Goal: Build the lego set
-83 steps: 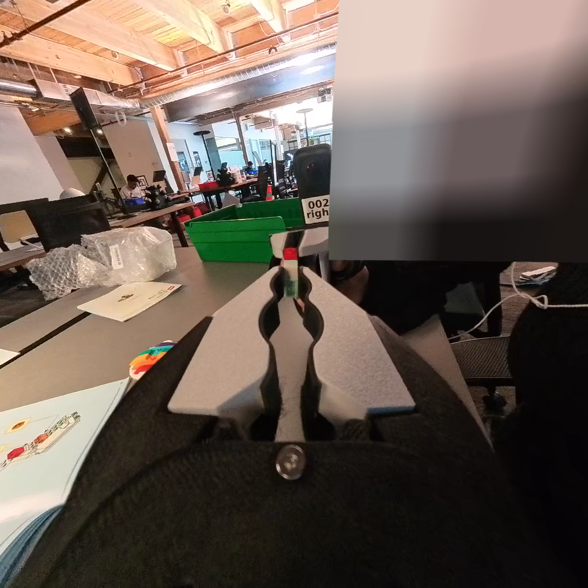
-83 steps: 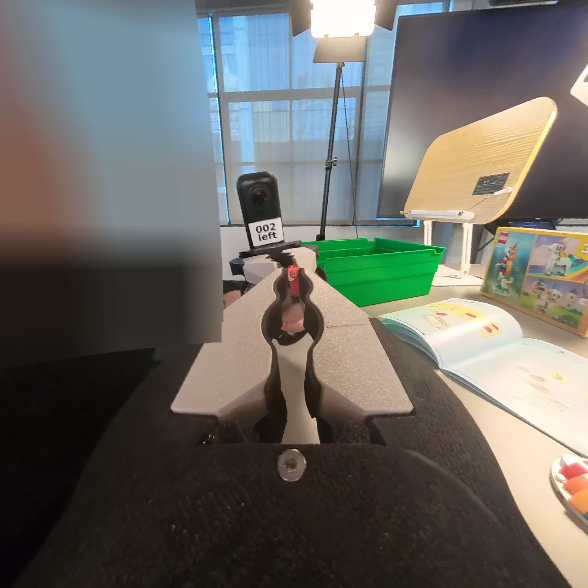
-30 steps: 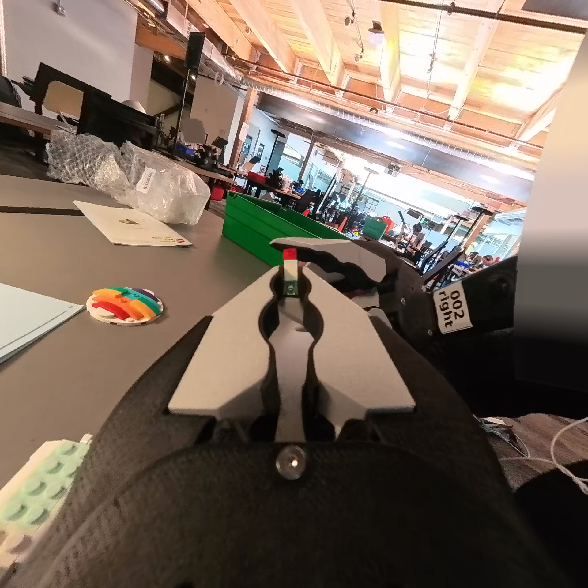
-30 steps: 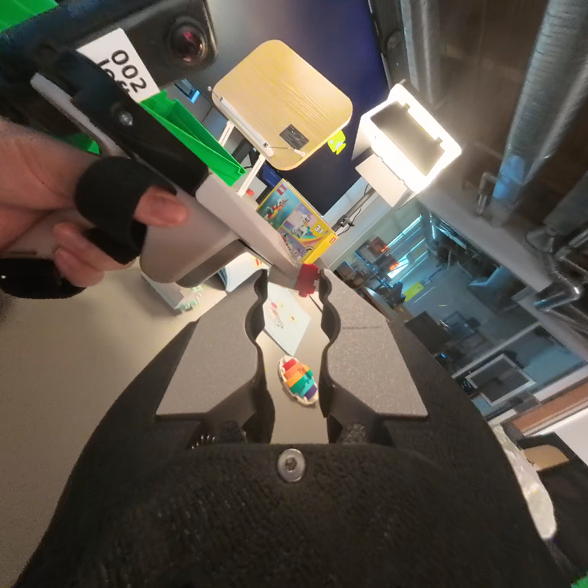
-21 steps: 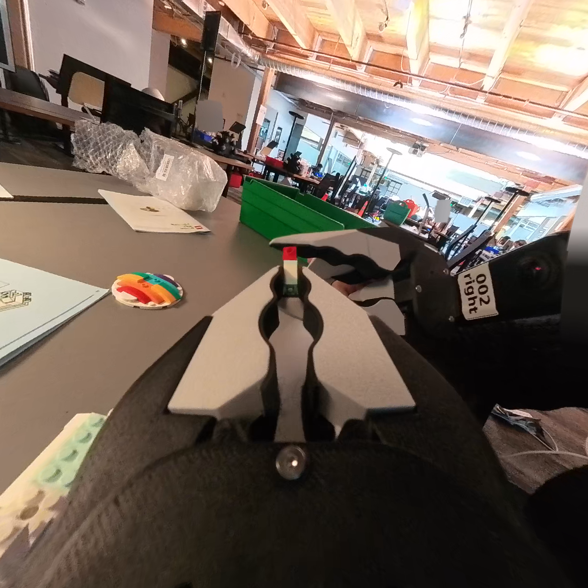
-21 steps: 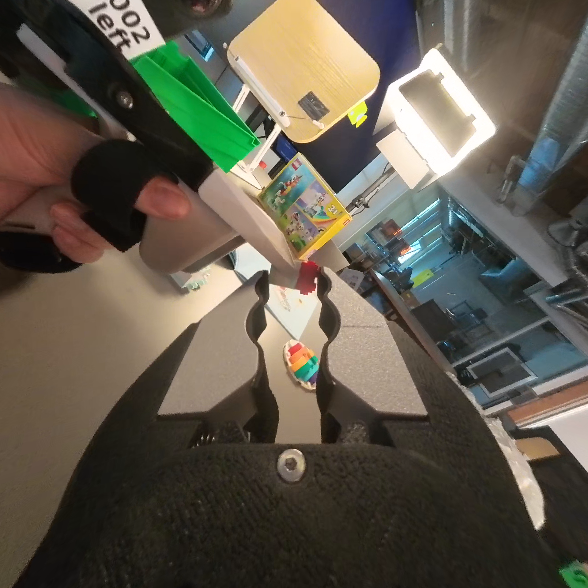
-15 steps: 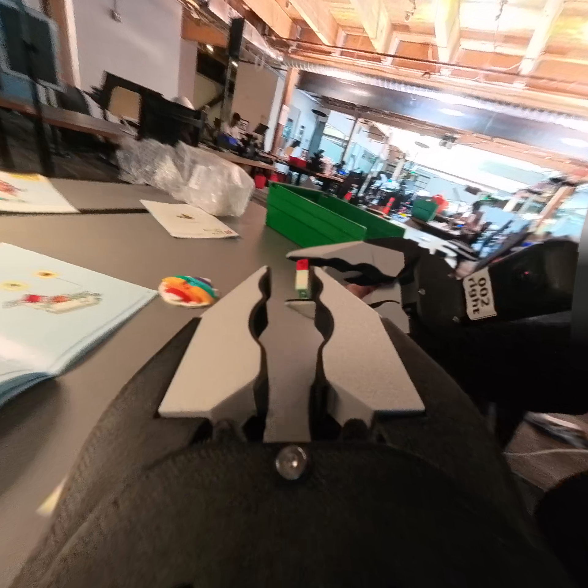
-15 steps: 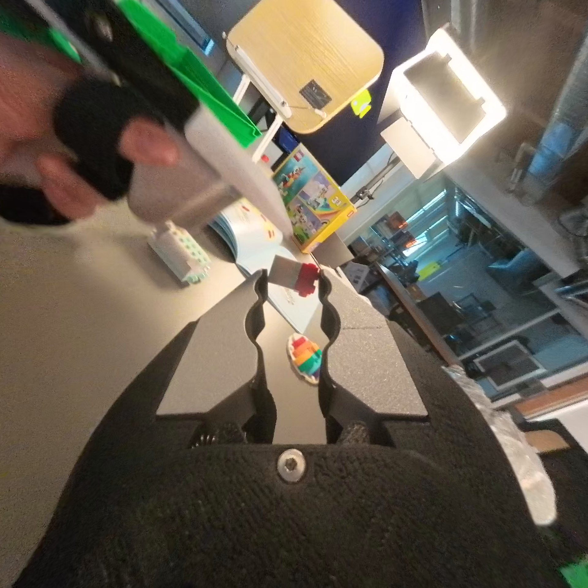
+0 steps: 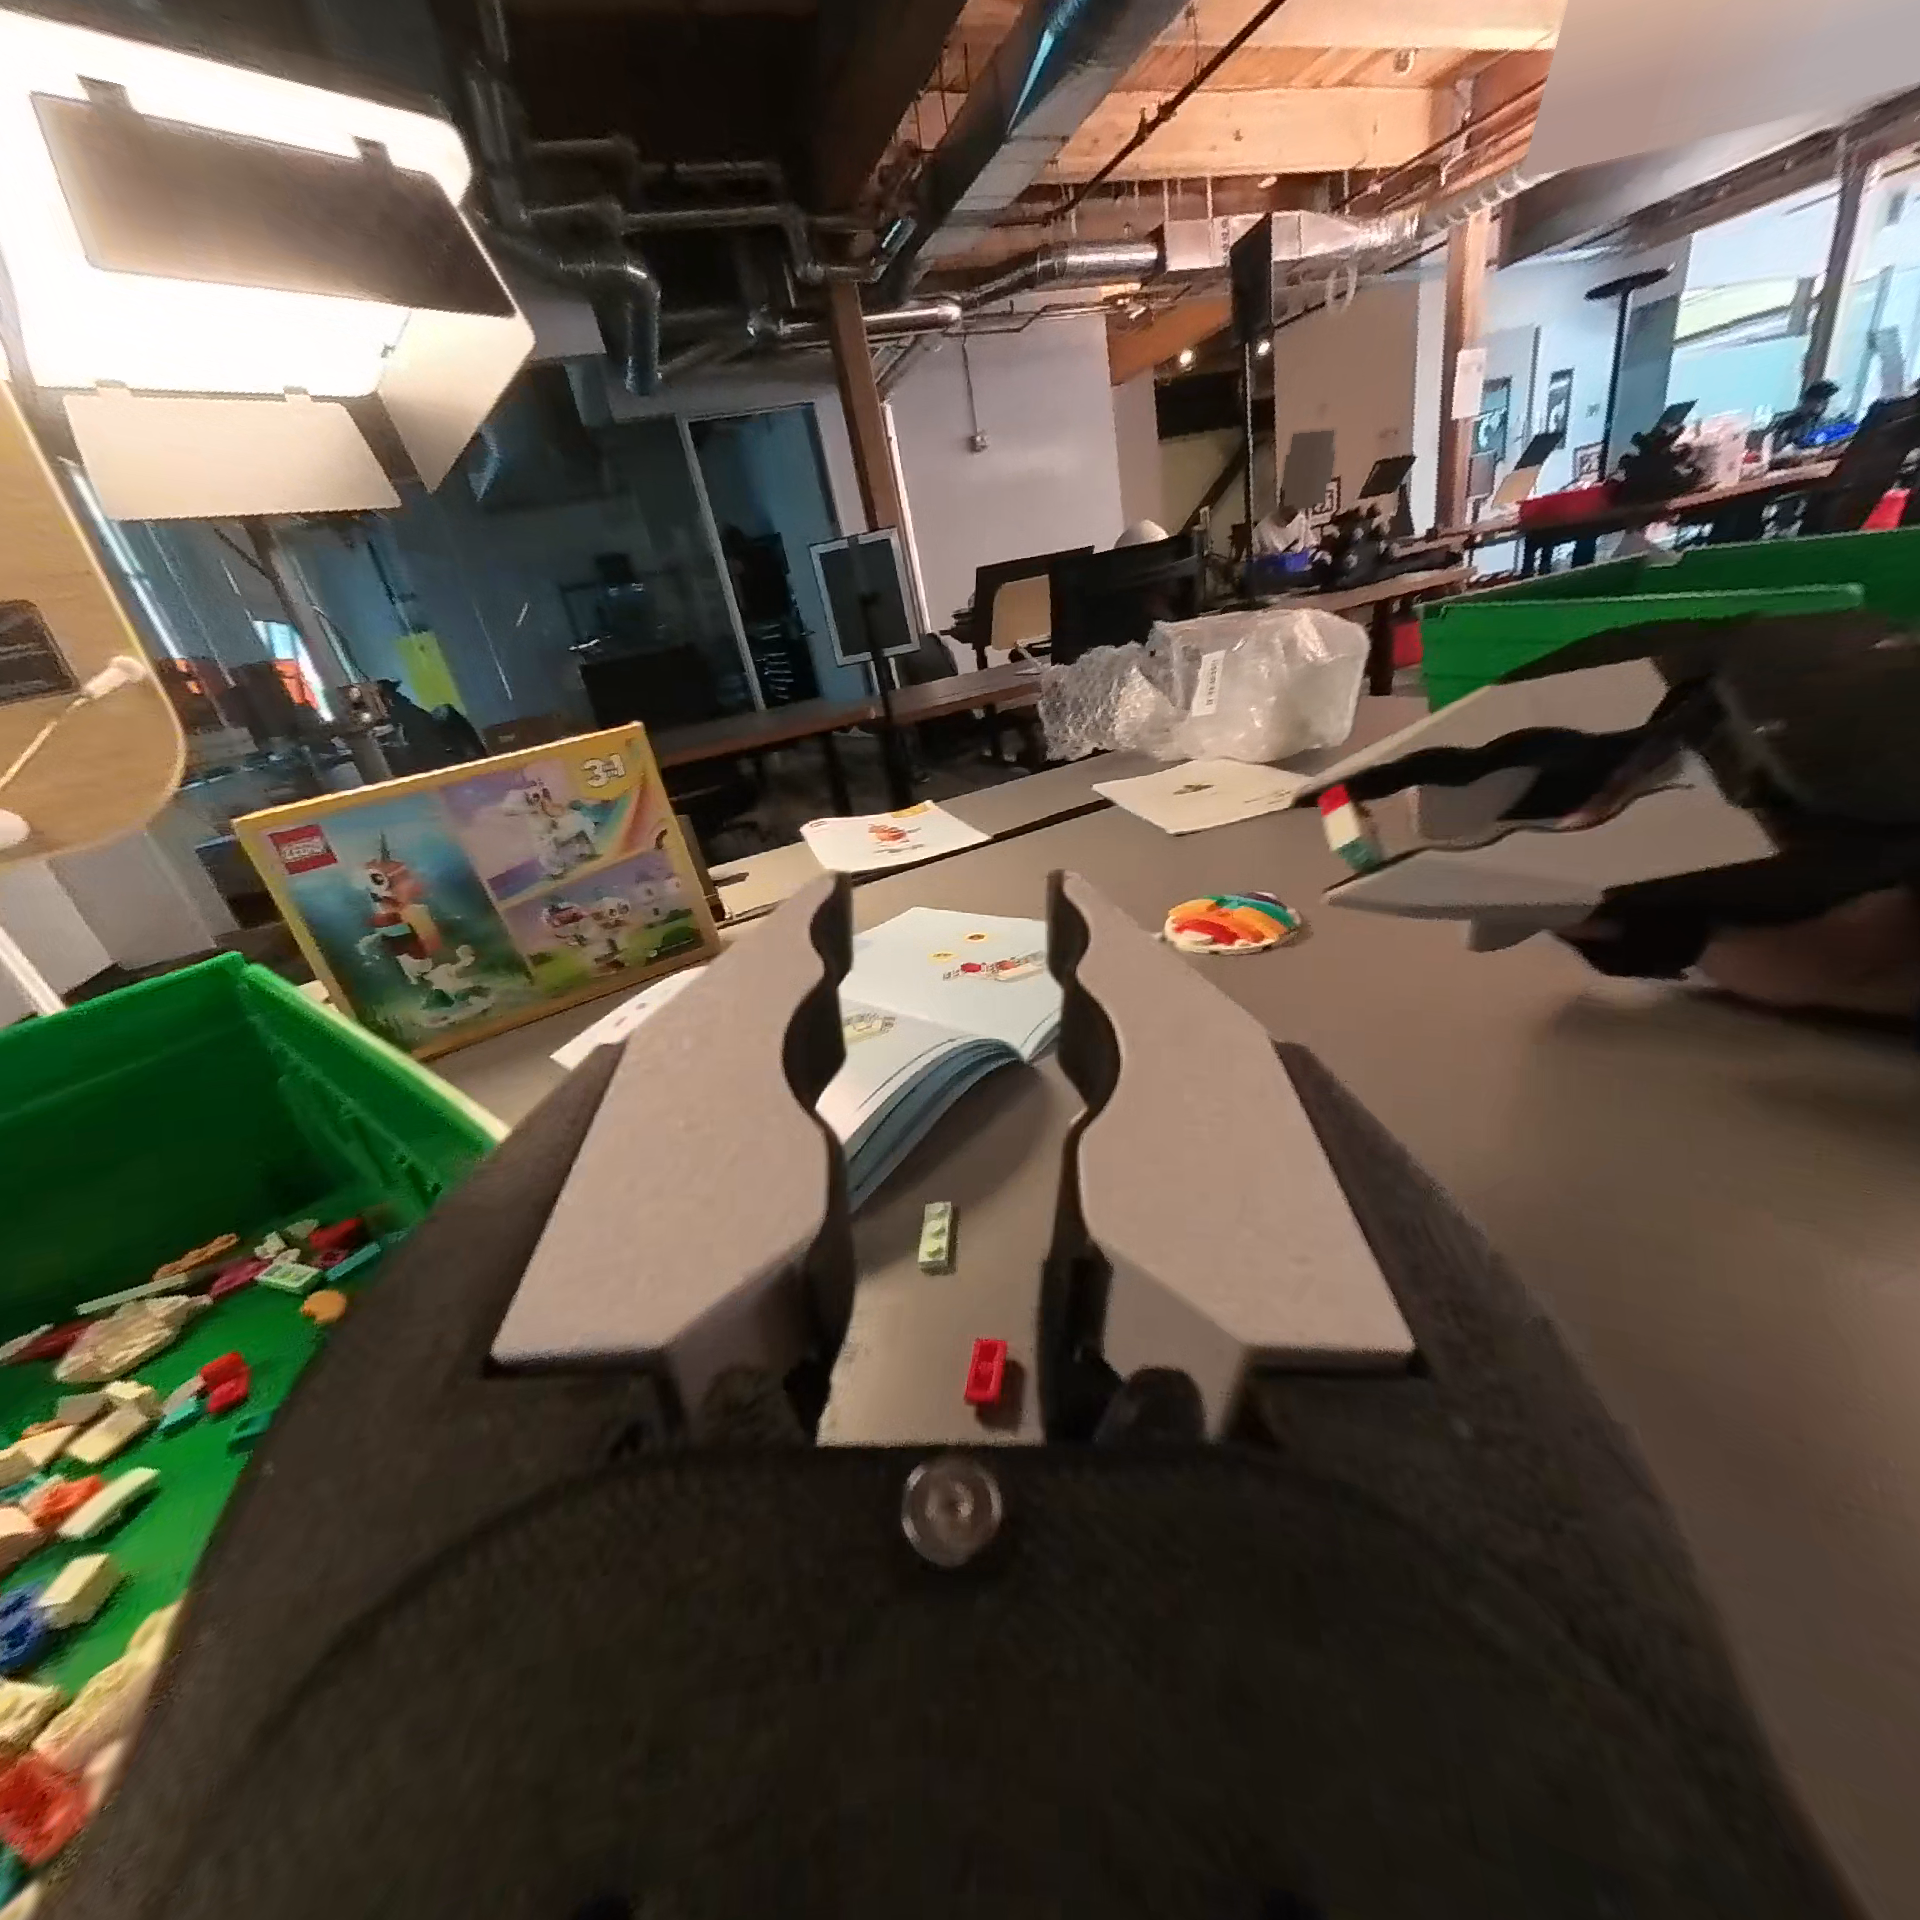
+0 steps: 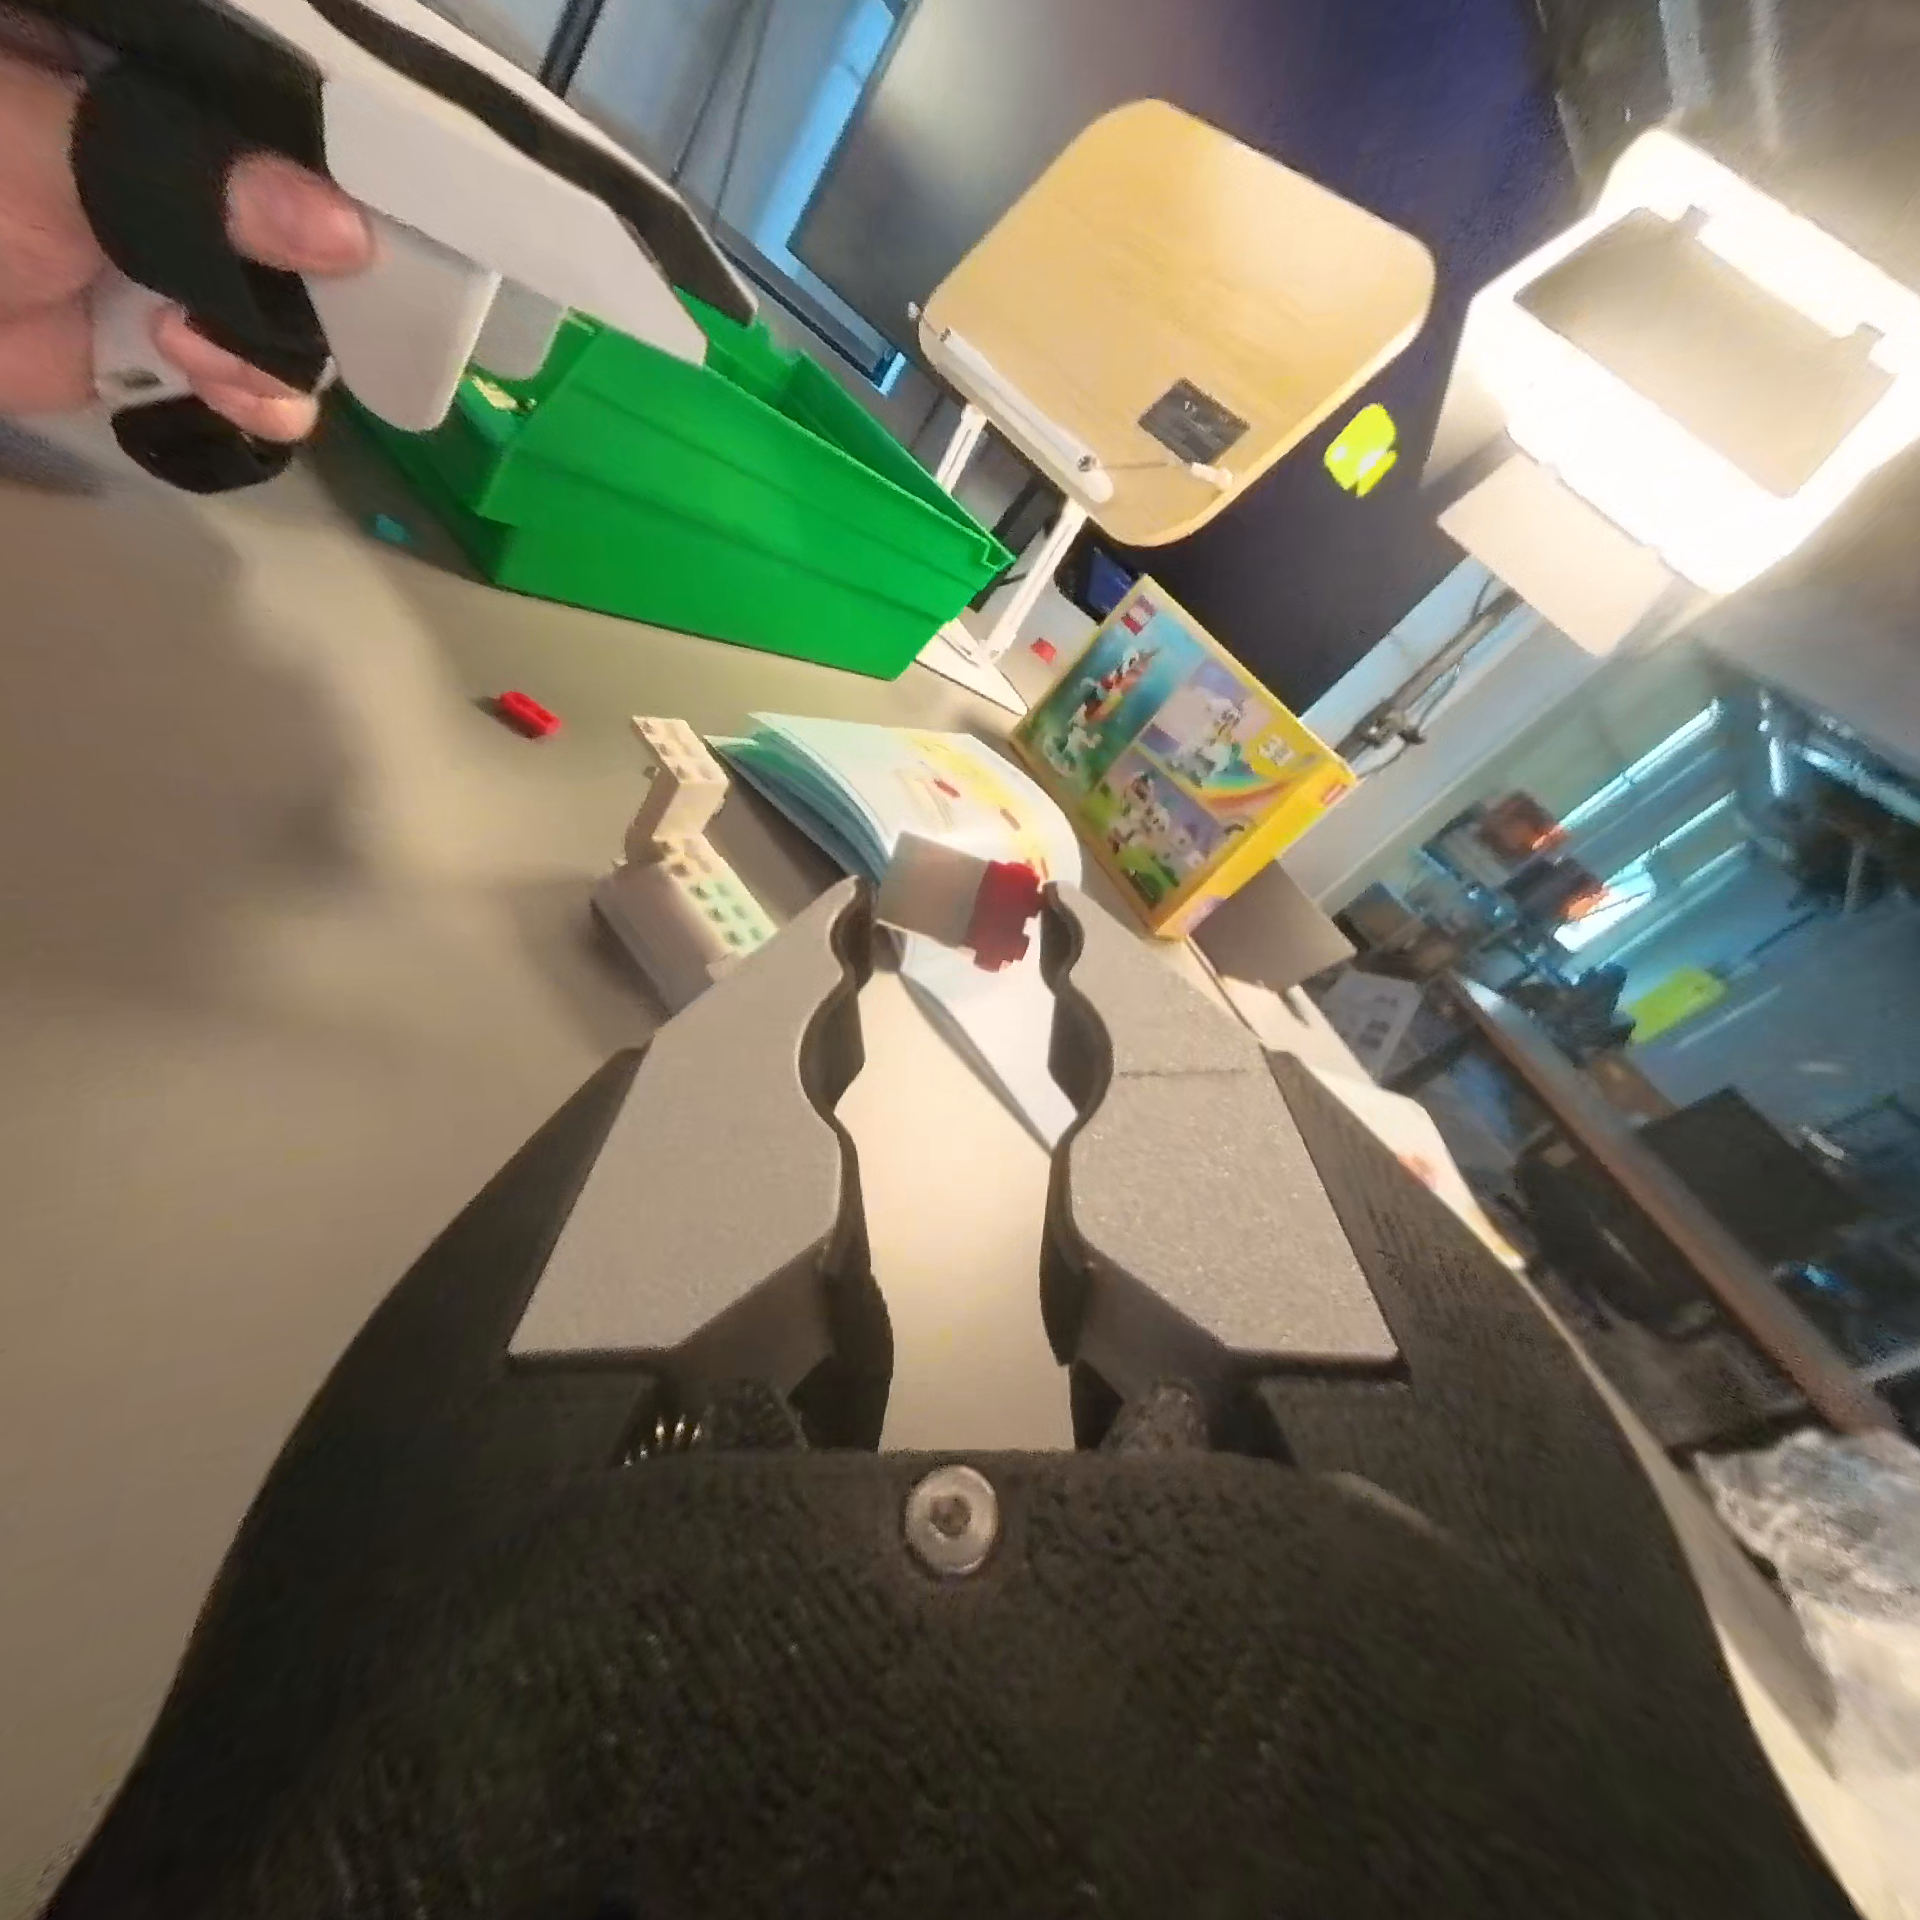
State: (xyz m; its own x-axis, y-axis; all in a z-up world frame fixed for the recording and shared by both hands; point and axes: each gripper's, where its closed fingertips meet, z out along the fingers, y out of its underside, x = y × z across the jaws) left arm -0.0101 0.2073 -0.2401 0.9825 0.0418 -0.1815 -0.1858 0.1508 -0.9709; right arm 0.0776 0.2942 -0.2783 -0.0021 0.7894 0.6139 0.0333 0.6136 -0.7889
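Handed over: left gripper (image 9: 945, 914) fingers now open, empty; right gripper (image 10: 951, 914) pinching small stack (image 10: 961, 902) crosswise, at 2 o'clock.

Bubble wrap (image 9: 1205, 681), studio light (image 10: 1704, 343)

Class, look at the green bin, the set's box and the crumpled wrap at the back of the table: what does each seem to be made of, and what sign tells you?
Green bin: moulded plastic, by its ribbed, slightly glossy walls. Box: printed cardboard, by its flat panels and sharp edges. Wrap: clear plastic film, probably bubble wrap, by its crinkles and glints.
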